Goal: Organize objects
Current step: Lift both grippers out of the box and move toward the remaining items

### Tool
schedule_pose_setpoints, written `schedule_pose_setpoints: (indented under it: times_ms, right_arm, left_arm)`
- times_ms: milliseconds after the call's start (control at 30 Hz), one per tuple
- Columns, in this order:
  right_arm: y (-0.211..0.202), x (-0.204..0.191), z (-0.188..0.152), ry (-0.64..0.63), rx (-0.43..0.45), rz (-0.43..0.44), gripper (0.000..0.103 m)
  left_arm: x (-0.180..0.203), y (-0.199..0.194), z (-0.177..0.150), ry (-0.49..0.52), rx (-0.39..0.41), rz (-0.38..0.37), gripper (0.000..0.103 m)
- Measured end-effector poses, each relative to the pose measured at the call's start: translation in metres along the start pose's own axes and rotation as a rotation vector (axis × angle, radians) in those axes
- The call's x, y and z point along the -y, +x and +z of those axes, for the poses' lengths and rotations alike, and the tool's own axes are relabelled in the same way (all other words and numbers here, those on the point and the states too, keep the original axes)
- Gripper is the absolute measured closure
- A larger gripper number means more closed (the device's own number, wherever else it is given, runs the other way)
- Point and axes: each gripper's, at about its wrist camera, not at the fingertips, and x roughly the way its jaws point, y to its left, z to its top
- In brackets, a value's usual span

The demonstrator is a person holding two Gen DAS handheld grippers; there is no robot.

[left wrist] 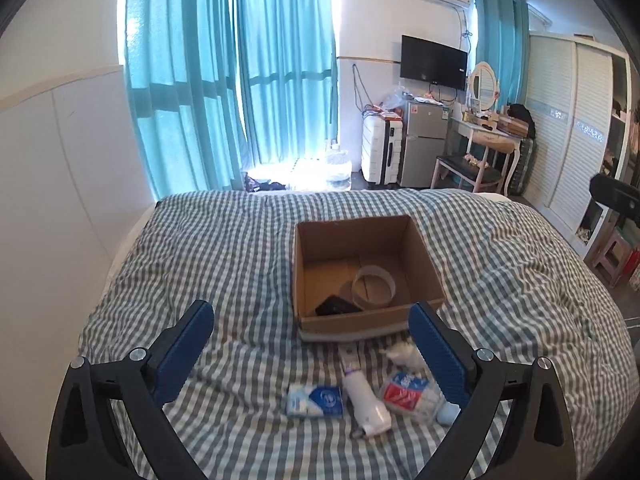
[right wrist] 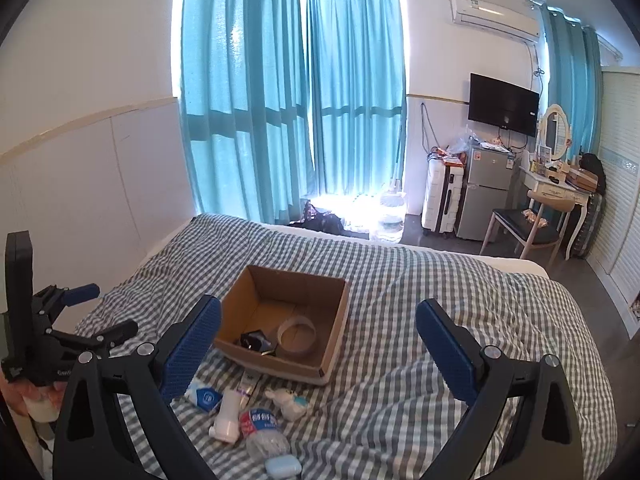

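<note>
An open cardboard box stands on the checked bed; inside lie a tape roll and a dark object. In front of the box lie a blue-white tissue pack, a white tube-like bottle, a crushed plastic bottle with a red-blue label, a white crumpled item and a light blue case. My left gripper is open above these items. My right gripper is open over the box's near side.
The bed has a wall on its left. Beyond its foot are teal curtains, a white suitcase, a small fridge, a chair and a dressing table. The left gripper's body shows in the right wrist view.
</note>
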Motion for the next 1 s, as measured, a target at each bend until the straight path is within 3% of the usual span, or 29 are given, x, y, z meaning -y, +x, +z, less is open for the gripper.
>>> schedule_pose_setpoints:
  times_ms: [167,300,633,1000]
  right_arm:
    - [-0.008,-0.010,-0.029,-0.036,-0.028,-0.007,0.005]
    - [0.008,-0.017,-0.062,-0.032,-0.081,0.006,0.005]
    - [0.095,-0.038,-0.136,-0.045,-0.287,0.061,0.005]
    - [0.172,-0.057,-0.180,-0.088,-0.460,0.150,0.008]
  left_arm:
    - [-0.008,-0.005,-0.027,-0.020,-0.019,0.021,0.002]
    - [-0.014,0.005,-0.053,-0.047,-0.057,0.033,0.002]
    - [-0.016,0.071,-0.110,-0.064,-0.199,0.035,0.002]
    - [-0.007,0.132,-0.144,-0.035,-0.332,0.034,0.002]
